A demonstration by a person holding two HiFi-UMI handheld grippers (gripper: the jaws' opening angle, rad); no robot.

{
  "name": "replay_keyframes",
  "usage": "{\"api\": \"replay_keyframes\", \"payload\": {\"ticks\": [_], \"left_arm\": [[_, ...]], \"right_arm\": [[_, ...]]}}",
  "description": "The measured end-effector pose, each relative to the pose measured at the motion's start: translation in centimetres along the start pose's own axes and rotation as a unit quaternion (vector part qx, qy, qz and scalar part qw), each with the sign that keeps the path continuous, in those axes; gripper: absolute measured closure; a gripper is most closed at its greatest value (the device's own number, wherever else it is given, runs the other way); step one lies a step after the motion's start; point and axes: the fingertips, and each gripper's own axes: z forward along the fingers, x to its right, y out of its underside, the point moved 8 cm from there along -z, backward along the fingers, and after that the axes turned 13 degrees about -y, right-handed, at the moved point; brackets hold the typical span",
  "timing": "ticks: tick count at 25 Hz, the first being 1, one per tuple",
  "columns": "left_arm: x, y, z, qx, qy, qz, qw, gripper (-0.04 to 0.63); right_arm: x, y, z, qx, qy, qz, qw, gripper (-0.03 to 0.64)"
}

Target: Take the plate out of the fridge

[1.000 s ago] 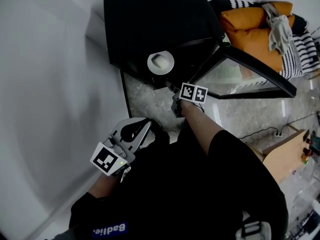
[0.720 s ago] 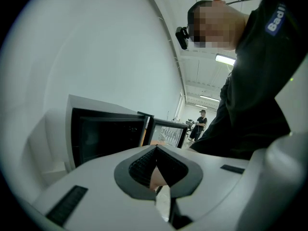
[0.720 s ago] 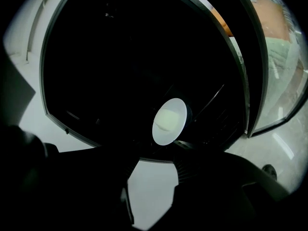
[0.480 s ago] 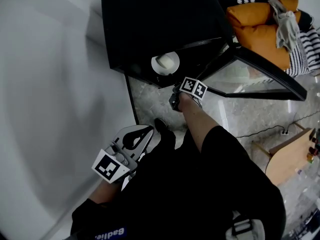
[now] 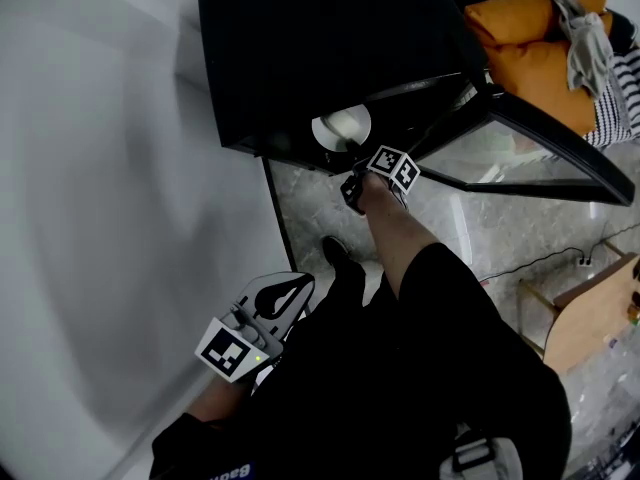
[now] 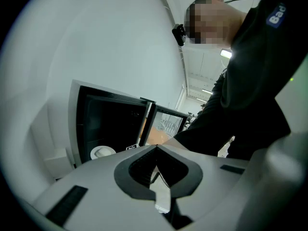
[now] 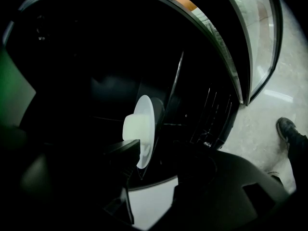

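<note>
Plate (image 7: 144, 121) near fridge (image 5: 300, 48) front edge; wide-jawed right gripper (image 7: 161, 153) close.

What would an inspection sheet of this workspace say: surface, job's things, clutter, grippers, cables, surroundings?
Surface: grey stone floor, with a shoe on it.
Job's things: plate with a pale lump on it, inside the fridge; door open.
Clutter: orange cushions and a grey cloth beside the fridge.
Grippers: right gripper open, at the plate, not gripping it; left gripper shut, empty, away from the fridge.
Cables: one cable across the floor to a power strip.
Surroundings: white wall; wooden table.
</note>
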Motion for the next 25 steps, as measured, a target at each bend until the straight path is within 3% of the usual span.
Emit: {"api": "replay_keyframes", "payload": {"ticks": [12,25], "left_arm": [[-0.9,1.3,0.1,-0.016,0.003,-0.017,0.9997,0.591],[-0.8,1.4,0.7,-0.023,0.009,-0.027,0.9993,0.591]], "right_arm": [[1.8,0.2,0.7,0.017,-0.029,0.056,0.998,0.42],[1.3,0.0,-0.5,0.02,-0.027,0.053,0.998,0.448]]}}
